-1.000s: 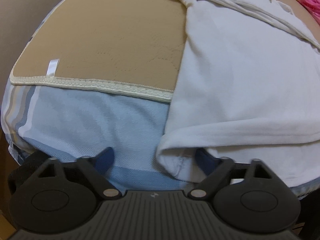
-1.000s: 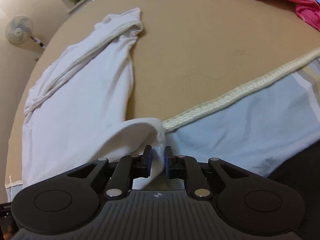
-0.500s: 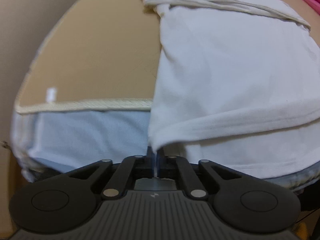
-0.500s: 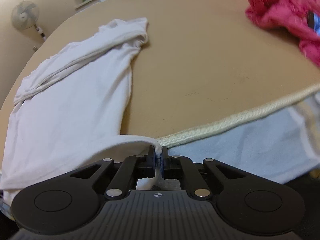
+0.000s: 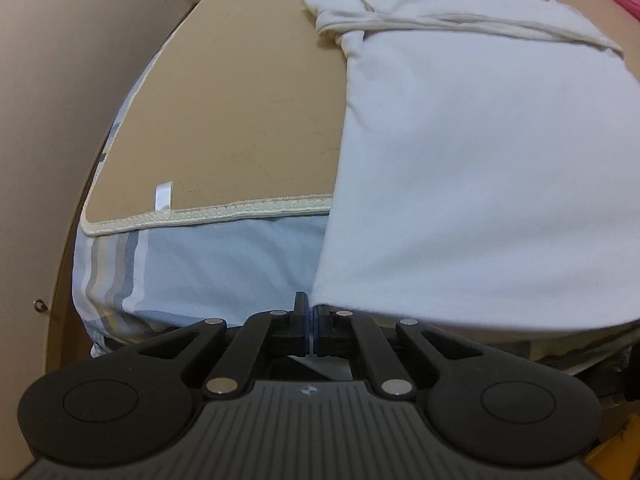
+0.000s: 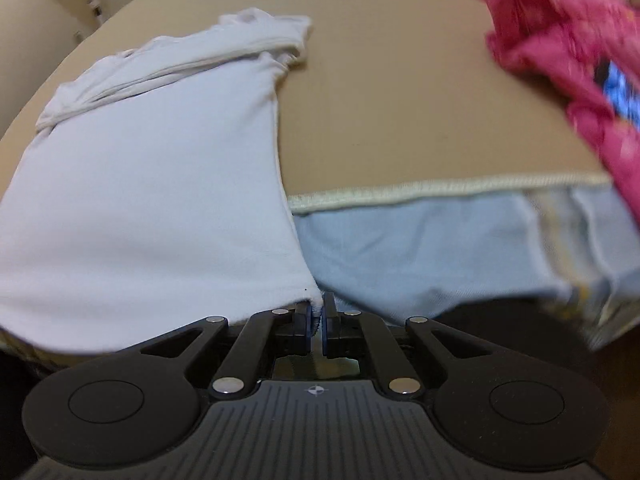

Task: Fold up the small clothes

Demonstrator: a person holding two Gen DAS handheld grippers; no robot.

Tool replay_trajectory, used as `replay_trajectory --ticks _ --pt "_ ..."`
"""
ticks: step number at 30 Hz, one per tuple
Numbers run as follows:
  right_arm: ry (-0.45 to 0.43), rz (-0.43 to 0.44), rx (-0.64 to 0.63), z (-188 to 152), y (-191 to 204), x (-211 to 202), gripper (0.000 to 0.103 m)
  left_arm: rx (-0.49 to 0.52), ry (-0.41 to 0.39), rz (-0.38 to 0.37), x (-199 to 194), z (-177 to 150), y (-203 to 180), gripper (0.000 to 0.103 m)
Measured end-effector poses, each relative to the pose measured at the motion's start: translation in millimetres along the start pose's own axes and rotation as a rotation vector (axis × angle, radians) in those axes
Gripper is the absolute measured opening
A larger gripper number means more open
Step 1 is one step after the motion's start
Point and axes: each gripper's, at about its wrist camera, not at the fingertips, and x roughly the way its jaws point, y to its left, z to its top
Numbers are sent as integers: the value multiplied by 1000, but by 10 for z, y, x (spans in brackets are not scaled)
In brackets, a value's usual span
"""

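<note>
Home bedroom, bed (image 5: pixel 224 264) with tan mat (image 5: pixel 248 120) (trimmed edge), pink bedding (image 6: pixel 560 60)

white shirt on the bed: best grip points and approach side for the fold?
Grip the white shirt at its two bottom hem corners, coming from the bed's near edge. The hem hangs over that edge, so the corners are free. Both are already pinched: left claw shut on the left corner, right claw on the right.
</note>
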Motion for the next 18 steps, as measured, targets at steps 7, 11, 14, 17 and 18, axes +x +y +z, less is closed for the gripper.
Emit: replay_trajectory --ticks 7,11,14,17,18 --pt "-62 16 -40 111 -43 -253 4 -6 -47 5 -228 63 73 2" --pt "-50 18 -28 111 -74 -262 4 -5 -47 15 -294 71 25 2" --pt "-55 17 -38 97 -17 -291 4 0 -55 15 -350 63 1 2" --pt "-77 18 -45 107 17 -359 4 7 -71 15 -450 52 -17 2" --pt "-87 20 -49 114 14 -393 3 7 -75 16 -479 45 -16 2"
